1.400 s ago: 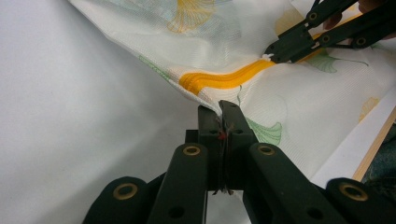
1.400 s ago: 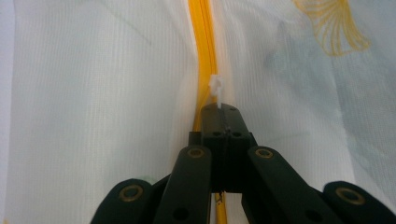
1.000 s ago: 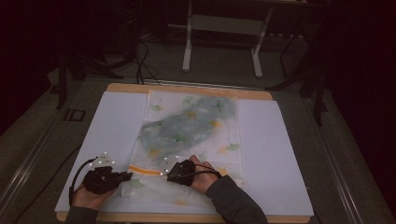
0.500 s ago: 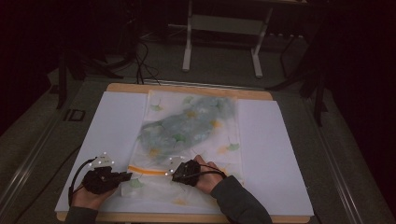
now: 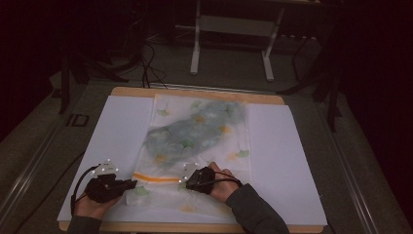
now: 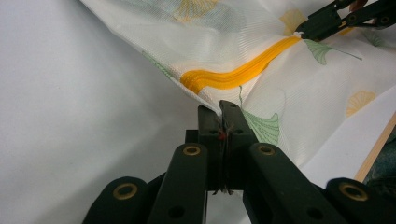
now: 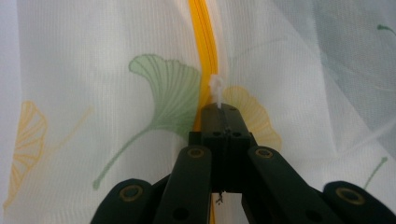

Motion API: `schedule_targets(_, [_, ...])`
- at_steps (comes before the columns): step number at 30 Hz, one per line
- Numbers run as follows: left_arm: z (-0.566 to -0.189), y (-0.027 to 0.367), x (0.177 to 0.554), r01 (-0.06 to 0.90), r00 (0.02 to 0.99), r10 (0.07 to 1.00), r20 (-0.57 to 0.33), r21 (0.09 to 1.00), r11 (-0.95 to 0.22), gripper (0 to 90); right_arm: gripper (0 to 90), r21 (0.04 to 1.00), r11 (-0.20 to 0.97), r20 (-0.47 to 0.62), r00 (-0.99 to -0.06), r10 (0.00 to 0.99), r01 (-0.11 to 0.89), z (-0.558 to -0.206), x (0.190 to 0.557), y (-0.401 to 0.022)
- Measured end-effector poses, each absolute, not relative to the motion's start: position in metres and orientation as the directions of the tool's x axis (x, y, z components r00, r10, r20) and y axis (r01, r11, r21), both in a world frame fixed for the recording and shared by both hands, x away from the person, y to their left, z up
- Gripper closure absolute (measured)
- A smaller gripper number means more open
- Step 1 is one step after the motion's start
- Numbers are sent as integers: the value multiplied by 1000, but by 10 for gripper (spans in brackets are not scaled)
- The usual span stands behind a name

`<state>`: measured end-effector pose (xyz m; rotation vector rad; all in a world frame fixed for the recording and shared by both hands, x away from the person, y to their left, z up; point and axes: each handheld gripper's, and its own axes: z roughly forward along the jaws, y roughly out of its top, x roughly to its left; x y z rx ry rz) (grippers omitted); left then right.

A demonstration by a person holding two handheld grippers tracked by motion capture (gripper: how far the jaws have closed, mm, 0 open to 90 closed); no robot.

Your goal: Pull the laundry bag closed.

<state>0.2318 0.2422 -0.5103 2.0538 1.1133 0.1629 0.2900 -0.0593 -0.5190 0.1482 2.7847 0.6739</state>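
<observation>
At the lower left of the high view the left gripper (image 5: pixel 130 184) lies low over the table (image 5: pixel 195 92), the hand behind it resting near the bottom edge, and its jaws point right toward the white mesh bag (image 5: pixel 199 146) printed with ginkgo leaves, which lies flat on the white sheet (image 5: pixel 117 126) in the middle of the frame with something bluish-green bundled inside its upper part. In the left gripper view its jaws are pressed together on the bag's fabric edge just below the end of the orange zipper (image 6: pixel 233 77), pinning that corner. The zipper runs as a short orange band across the bag's lower part, from the left gripper toward the right gripper (image 5: pixel 187 181), which sits in the lower middle of the high view with its forearm coming in from the bottom right. In the right gripper view its jaws are closed on the small white zipper pull (image 7: pixel 216 91), with the orange track running straight up the frame beyond it. Judging by this, both grasps are made and the bag is braced; how much of the zipper has been run I cannot tell, so the sliding along the track seems to be what remains.
</observation>
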Motion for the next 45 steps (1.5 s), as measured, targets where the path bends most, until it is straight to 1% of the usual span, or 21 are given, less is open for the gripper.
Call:
schedule_targets(21, [-510, 243, 232, 657, 609, 757, -238, 686, -313, 887, 900, 438, 898, -260, -952, 162, 33, -518, 287, -76])
schedule_targets(45, [-510, 245, 231, 660, 605, 760, -237, 683, -312, 888, 900, 420, 905, -273, -943, 189, 60, -518, 284, -105])
